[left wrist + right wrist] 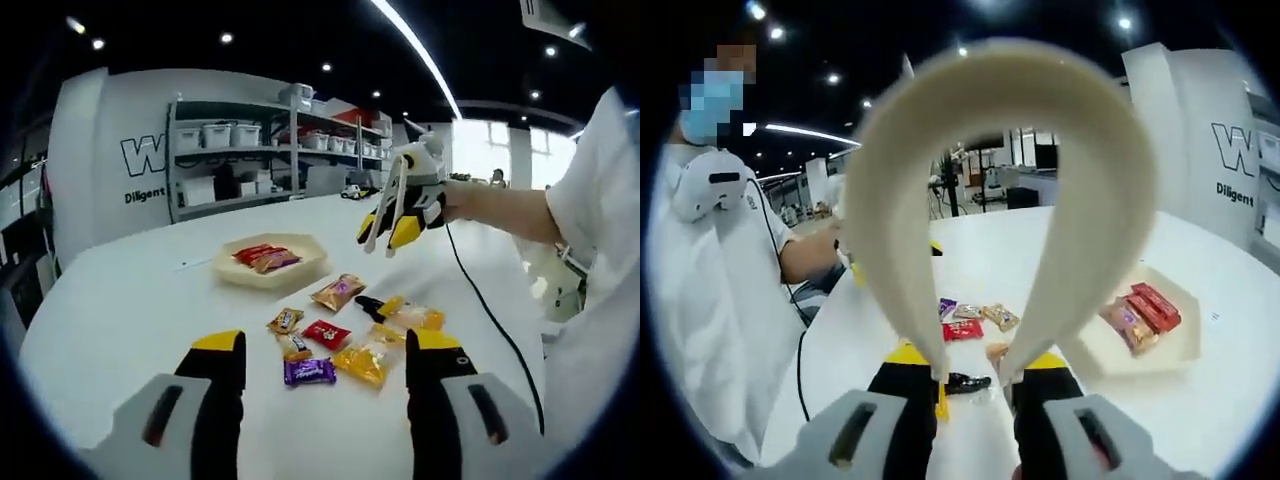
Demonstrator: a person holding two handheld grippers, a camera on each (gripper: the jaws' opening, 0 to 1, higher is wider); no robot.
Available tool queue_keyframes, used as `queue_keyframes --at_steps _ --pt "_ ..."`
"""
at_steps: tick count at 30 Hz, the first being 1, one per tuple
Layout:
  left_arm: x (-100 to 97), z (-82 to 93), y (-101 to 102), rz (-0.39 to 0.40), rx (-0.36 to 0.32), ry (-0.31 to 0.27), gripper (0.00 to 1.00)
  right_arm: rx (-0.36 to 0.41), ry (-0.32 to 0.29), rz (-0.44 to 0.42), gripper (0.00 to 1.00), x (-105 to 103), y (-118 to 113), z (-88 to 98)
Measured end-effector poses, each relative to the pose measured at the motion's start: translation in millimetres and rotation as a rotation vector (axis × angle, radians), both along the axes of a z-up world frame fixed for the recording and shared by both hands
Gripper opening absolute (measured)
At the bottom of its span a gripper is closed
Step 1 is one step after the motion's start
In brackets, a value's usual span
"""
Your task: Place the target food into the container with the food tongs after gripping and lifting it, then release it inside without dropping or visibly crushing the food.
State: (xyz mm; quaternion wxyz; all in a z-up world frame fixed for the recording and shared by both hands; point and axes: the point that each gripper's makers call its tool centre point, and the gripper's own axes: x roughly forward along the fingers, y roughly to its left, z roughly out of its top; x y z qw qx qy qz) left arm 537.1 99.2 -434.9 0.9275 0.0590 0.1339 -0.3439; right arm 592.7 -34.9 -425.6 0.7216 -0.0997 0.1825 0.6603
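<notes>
Left gripper view: left gripper (pixel 325 355) hovers low over the white desk (pixel 130 300), fingers (pixel 222 355) wide apart with nothing between them. Just ahead sits a loose cluster of wrapped snacks: purple pack (pixel 309 371), red pack (pixel 326 334), yellow bag (pixel 365 361), brownish pouch (pixel 338 291) and a few smaller ones. Beyond them the beige tray (pixel 300 268) already holds red and orange packets (pixel 265 258). Right gripper (pixel 398 225) is up in the air over the desk, well above the snacks, carrying the food tongs (pixel 386 205); tong tips look empty.

Right gripper view: the pale tongs (pixel 1080 200) loop up as a big arch, their two ends clamped between the fingers (pixel 908 385), which are pinched narrow on them. Snack cluster (pixel 975 318) lies beyond; tray (pixel 1185 345) to the right with its packets (pixel 1145 315).

Progress, as a judgement: some items are in the tray, most remain on the desk, no grip in hand right now. Which snack is the target cannot be told. The tong tips sit outside this view, and the small wrappers are too blurred to read.
</notes>
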Motion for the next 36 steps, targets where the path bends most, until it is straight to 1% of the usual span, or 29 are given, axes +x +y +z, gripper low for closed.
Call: queue_keyframes --at_steps 5,8,12,13,17,18,22,24,27,29,33,36 --pt "-8.0 0.1 0.6 0.000 0.009 -0.022 0.72 0.006 -0.016 0.021 0.23 -0.9 3.5 0.6" --pt "-11.8 0.8 0.5 -0.001 0.005 -0.031 0.76 -0.010 -0.035 0.029 0.24 0.7 4.9 -2.9" --pt "-15.2 -0.9 -0.3 0.008 0.007 -0.038 0.86 -0.017 -0.041 0.039 0.24 1.6 6.2 -5.6" --pt "-16.2 -1.1 -0.7 0.008 0.005 -0.039 0.88 -0.020 -0.046 0.043 0.24 2.1 6.7 -6.3" --pt "-18.1 -2.7 -0.4 0.005 0.004 -0.025 0.91 -0.043 -0.062 0.051 0.24 5.9 7.8 -11.0" --pt "-18.2 -2.8 -0.1 0.004 0.004 -0.014 0.93 -0.046 -0.059 0.055 0.24 5.9 8.2 -11.6" --pt "-17.9 0.8 0.1 -0.002 -0.001 0.006 0.99 -0.058 -0.077 0.074 0.24 7.3 10.5 -13.4" --pt "-18.9 5.5 -0.7 -0.012 -0.010 0.004 0.99 -0.065 -0.086 0.083 0.24 8.6 12.1 -14.7" --pt "-19.3 8.1 -1.2 -0.016 -0.013 0.006 0.99 -0.096 -0.100 0.096 0.24 10.9 13.6 -19.7" --pt "-19.4 9.5 -1.0 -0.017 -0.018 0.005 0.99 -0.101 -0.099 0.107 0.24 11.5 15.2 -21.7" --pt "-20.0 9.8 -0.2 -0.016 -0.024 0.010 0.99 -0.103 -0.105 0.119 0.24 13.4 17.0 -23.0" --pt "-18.9 9.1 2.2 -0.008 -0.023 0.017 0.99 -0.121 -0.118 0.131 0.23 15.6 18.3 -26.0"
